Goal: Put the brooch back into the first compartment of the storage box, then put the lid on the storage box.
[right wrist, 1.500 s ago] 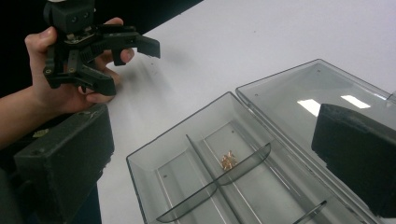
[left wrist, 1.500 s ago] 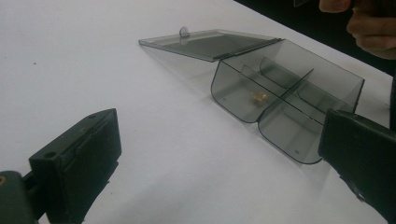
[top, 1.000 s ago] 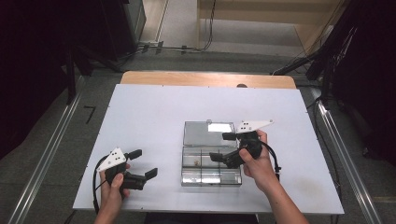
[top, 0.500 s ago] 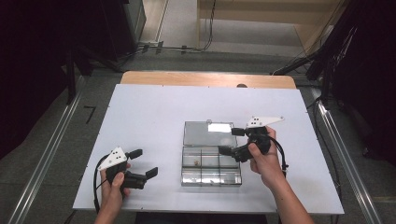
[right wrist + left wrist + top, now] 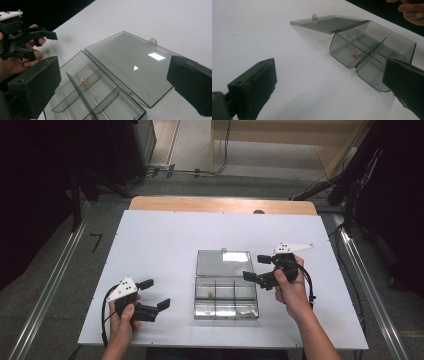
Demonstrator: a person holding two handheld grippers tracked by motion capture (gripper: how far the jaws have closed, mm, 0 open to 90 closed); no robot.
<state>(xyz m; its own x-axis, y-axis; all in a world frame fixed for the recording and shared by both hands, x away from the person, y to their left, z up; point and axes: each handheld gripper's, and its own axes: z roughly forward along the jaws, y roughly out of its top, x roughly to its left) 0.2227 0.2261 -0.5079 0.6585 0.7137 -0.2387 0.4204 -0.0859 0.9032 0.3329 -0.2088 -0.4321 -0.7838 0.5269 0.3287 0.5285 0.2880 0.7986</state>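
Observation:
A clear plastic compartment box [image 5: 226, 309] lies at the table's middle, its lid [image 5: 223, 263] folded flat behind it. A tiny gold piece [image 5: 210, 294] rests in the far left compartment. It shows again in the left gripper view as the gold piece [image 5: 355, 53] and in the right gripper view as the gold piece [image 5: 84, 79]. My left gripper [image 5: 156, 294] is open on the table left of the box [image 5: 372, 52]. My right gripper [image 5: 256, 267] is open above the box's right edge, looking down on the lid [image 5: 130, 65] and the tray [image 5: 75, 100].
The white table top [image 5: 160, 240] spreads around the box, with a wooden strip [image 5: 220, 204] along its far edge. The left gripper [image 5: 22, 37] and its hand appear farther off in the right gripper view. Dark floor and cables lie beyond the table.
My right gripper has drifted to the right and a little farther back, from over the box toward its right edge. The left gripper has stayed put.

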